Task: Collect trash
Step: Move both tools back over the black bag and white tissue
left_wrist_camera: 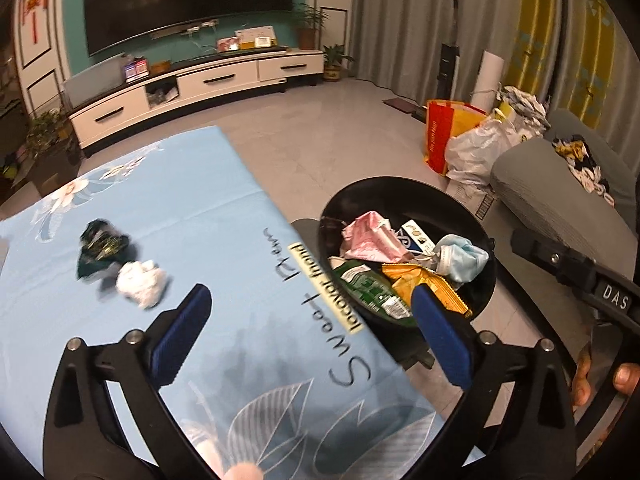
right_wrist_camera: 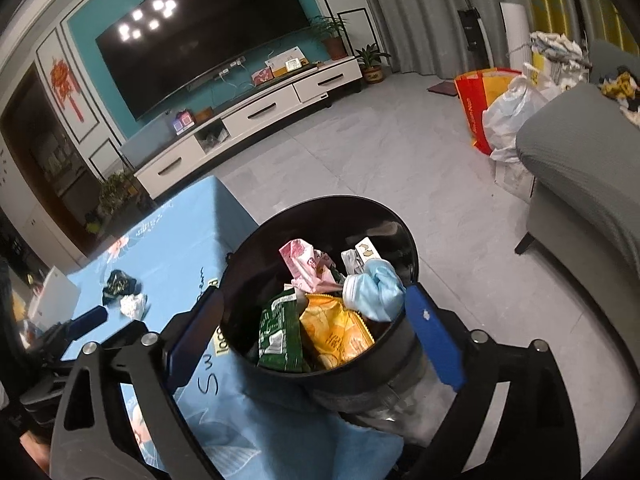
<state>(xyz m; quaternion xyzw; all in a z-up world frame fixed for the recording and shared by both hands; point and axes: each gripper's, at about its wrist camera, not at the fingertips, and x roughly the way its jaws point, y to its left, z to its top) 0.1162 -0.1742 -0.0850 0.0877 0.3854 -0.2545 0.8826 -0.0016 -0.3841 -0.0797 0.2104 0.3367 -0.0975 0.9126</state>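
Beside the blue floral tablecloth (left_wrist_camera: 224, 200), a round black trash bin (right_wrist_camera: 400, 236) holds wrappers (pink, green, orange). Left gripper (left_wrist_camera: 308, 336) and right gripper (right_wrist_camera: 316, 332) both gape wide, empty. Crumpled white paper (left_wrist_camera: 141, 283) lies left on the cloth.

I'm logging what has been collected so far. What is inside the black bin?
In the black bin: a pink wrapper, a green packet, an orange snack bag, a blue face mask and a small white carton. Anything beneath them is covered.

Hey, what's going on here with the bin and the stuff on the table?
A person with a gripper in each hand is clearing trash into a black bin beside the blue-clothed table. The bin already holds wrappers and a blue face mask. Both the left gripper and the right gripper are open and empty. A dark green wrapper and a crumpled white tissue remain on the table.
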